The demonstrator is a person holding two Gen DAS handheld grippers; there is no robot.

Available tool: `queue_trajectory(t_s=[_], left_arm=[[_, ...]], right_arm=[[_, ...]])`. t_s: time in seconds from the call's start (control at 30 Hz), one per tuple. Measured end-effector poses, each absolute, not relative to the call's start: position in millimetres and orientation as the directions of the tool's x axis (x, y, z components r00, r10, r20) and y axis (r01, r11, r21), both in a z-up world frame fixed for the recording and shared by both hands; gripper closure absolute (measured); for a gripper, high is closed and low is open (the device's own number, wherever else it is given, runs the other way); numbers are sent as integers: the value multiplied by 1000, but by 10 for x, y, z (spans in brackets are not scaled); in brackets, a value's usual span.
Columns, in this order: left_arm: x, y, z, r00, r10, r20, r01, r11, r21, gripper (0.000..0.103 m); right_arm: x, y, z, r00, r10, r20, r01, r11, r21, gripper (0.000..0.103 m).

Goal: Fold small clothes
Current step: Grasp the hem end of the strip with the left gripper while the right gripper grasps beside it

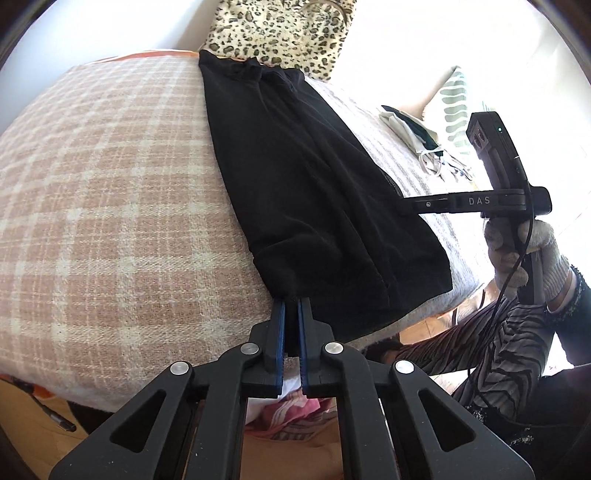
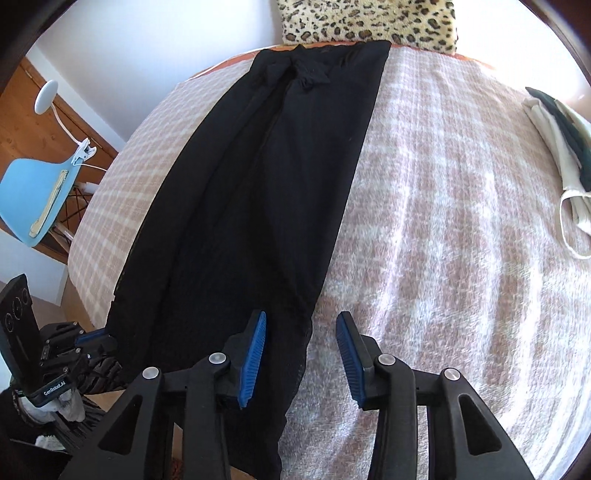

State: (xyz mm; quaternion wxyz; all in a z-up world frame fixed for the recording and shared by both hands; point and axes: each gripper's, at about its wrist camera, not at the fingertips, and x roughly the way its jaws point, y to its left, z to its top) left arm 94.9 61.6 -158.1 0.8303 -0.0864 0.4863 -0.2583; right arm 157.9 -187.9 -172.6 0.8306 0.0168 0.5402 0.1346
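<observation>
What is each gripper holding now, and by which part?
Left gripper pinches the black garment at its near left corner; right gripper is open, holding nothing.

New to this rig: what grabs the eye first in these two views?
A long black garment lies down the middle of a pink plaid blanket, reaching up to a leopard-print pillow at the far end. The left gripper is shut on the garment's near corner, while the right gripper hangs open over its near right edge. A small pile of pale and dark clothes sits at the blanket's right side.
</observation>
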Motion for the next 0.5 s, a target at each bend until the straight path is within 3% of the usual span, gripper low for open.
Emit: queue_trajectory(t_s=[0.23,0.27,0.3,0.33,0.5], left_arm=[[901,664,-1584,407,-500,-764,348,859,-377,99],[896,662,-1583,408,-500,-764,350,859,-375,99],[883,664,-1577,410,-497,-765,353,860,-369,99],[872,660,-1568,411,-496,-765,355,860,-366,99],[796,644,-1519,426,-488,-762,375,862,-342,99]], right_arm=[[1283,-1848,-1736,357,250,-900,-214,960,182,63],[1245,-1823,-1751,352,238,-905,-226,960,165,72],[1210,-1781,-1756,353,229,-907,-246,958,147,95],[1185,-1742,-1761,349,228,-909,-269,953,136,103],[1135,-1952,-1611,393,241,-887,-228,960,160,103]])
